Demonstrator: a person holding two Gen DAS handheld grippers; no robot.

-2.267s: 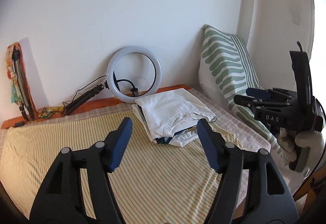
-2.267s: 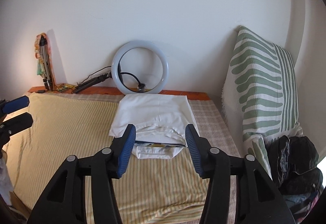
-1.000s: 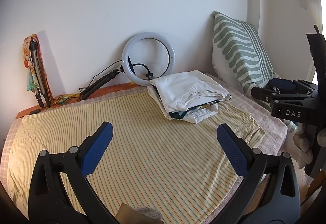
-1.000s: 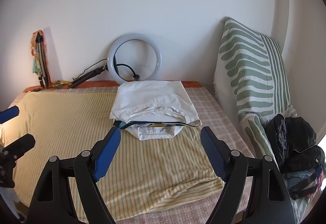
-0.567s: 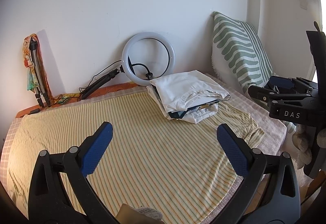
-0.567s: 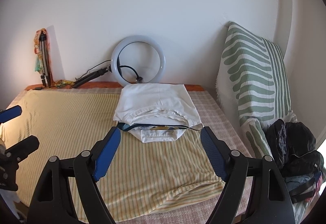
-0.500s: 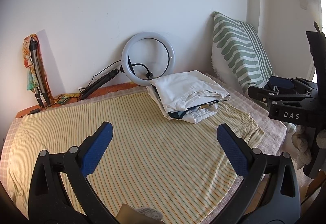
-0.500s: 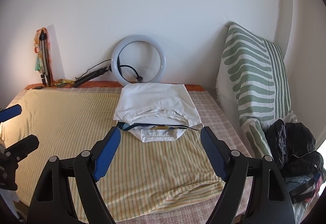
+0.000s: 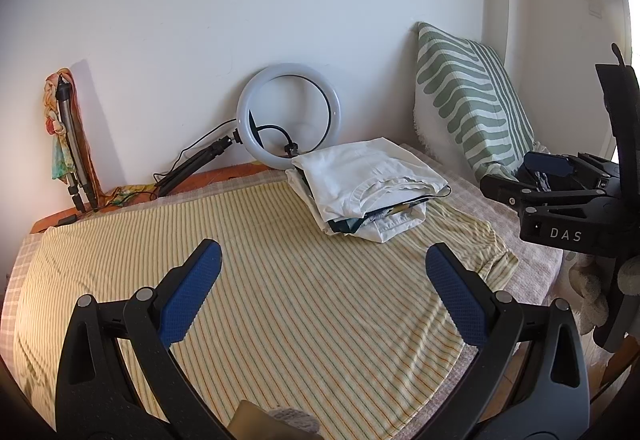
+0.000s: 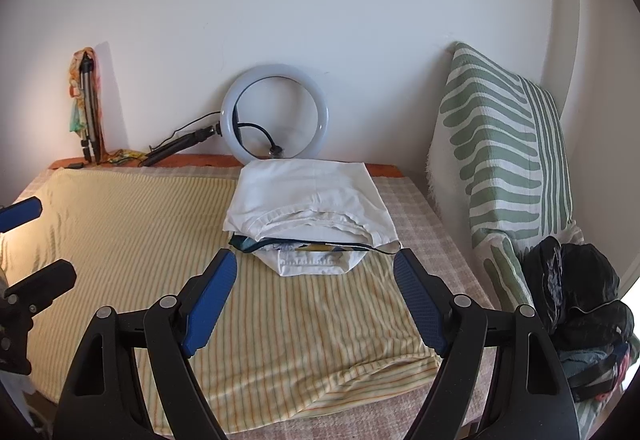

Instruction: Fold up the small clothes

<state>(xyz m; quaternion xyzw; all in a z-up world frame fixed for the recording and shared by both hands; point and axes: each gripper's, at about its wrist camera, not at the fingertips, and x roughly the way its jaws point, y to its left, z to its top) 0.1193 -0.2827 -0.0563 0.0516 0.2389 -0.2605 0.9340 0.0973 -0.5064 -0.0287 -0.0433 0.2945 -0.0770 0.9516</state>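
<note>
White-topped folded stack at 12 o'clock, long axis toward the wall; both claws gape, empty.

- ring light leaning on the white wall, cable looped inside the ring, its black stand lying flat to the left
- folded tripod upright against the wall, far left, colourful cloth draped on it
- green-and-white patterned cushion propped up on the right
- black bag below the cushion, touching it
- yellow striped sheet over a checked cover
</note>
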